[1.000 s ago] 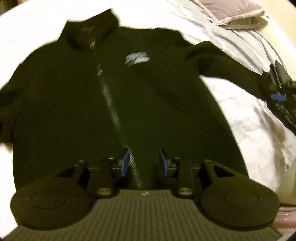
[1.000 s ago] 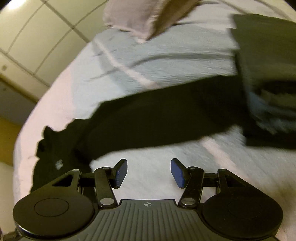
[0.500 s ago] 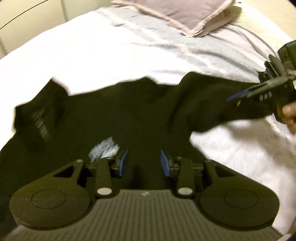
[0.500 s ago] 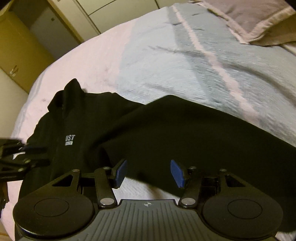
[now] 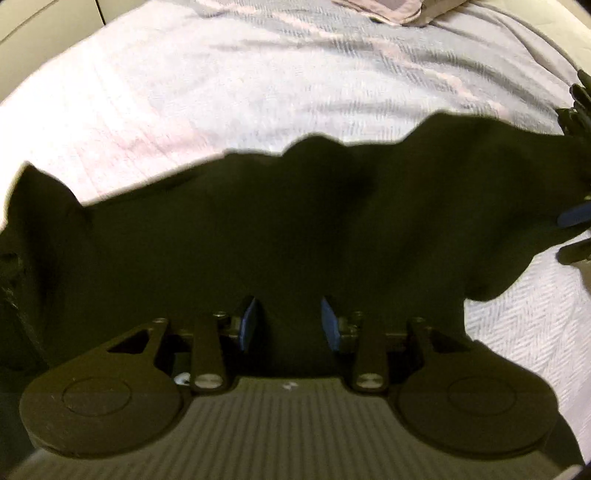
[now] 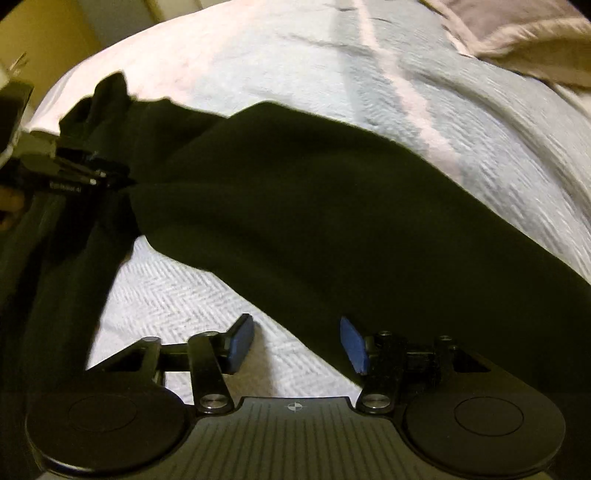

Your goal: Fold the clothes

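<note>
A black jacket (image 5: 295,229) lies spread on the bed, its collar (image 5: 40,199) standing up at the left. My left gripper (image 5: 290,325) hovers low over the jacket's upper body, open, with only black cloth showing between its blue pads. The jacket's sleeve (image 6: 332,206) runs diagonally through the right wrist view. My right gripper (image 6: 297,343) is open at the sleeve's lower edge, and the cloth reaches in beside the right pad. Each gripper shows in the other's view: the right gripper (image 5: 574,218) at the sleeve's end, the left gripper (image 6: 74,173) over the body.
The bedspread (image 5: 221,92) is white and pale blue, with a herringbone weave. A pillow (image 6: 517,33) lies at the head of the bed. Cupboard doors (image 5: 44,22) stand beyond the bed's far left. A hand (image 6: 9,210) holds the left gripper.
My left gripper has travelled up the jacket from the hem to the shoulder area, and the chest logo has left its view. My right gripper has come down close to the sleeve.
</note>
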{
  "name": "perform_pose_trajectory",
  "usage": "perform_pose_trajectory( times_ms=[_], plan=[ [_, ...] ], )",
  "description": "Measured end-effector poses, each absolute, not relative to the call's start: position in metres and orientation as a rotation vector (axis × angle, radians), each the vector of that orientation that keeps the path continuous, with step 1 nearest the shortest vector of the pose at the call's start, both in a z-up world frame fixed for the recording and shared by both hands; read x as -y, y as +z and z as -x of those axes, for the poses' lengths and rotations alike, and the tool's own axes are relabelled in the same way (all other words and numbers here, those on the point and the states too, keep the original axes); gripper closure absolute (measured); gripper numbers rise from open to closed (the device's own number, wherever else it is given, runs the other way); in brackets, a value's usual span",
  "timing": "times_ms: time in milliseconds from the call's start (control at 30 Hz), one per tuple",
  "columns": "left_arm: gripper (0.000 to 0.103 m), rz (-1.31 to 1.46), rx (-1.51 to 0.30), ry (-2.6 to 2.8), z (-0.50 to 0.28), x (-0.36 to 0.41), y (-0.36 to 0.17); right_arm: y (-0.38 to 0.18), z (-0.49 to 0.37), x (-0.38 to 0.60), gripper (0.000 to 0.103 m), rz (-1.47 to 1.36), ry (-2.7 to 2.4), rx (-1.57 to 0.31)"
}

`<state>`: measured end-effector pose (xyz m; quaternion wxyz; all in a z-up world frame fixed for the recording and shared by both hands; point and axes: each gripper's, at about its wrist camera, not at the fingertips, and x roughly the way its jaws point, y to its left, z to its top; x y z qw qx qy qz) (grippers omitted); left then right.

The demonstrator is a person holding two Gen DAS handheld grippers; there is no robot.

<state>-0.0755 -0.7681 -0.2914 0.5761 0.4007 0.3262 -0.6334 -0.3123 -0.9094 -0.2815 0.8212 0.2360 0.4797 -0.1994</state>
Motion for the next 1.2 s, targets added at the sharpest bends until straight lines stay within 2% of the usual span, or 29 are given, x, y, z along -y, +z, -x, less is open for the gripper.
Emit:
perform_pose_trajectory(
  times_ms=[133,333,500,633,833,1000,1200],
  plan=[
    [0.073,-0.886,-0.718,-1.542,0.075,0.783,-0.279,-0.258,0.302,0.912,0.048,-0.461,-0.468,-0.915],
    [0.071,-0.925,-0.718,-1.540,0.075,0.817,-0.311,-0.280,0.283,0.932,0.048,-0.457,-0.480,-0.920],
    [0.068,-0.913,-0.725,-1.518,0.071,0.834,-0.324,-0.292,0.332,0.939,0.048,-0.446,-0.597,-0.968],
    [0.068,-0.925,-0.687,-1.549,0.082,0.816,-0.312,-0.279,0.376,0.924,0.047,-0.547,-0.725,-0.962],
    [0.071,-0.945,-0.618,-1.608,0.101,0.781,-0.290,-0.249,0.428,0.891,0.047,-0.706,-0.915,-0.784],
    [0.071,-0.966,-0.555,-1.659,0.119,0.753,-0.273,-0.259,0.458,0.890,0.044,-0.905,-1.087,-0.667],
    [0.072,-1.024,-0.472,-1.713,0.151,0.743,-0.284,-0.276,0.465,0.904,0.043,-0.921,-1.215,-0.538]
  ],
)
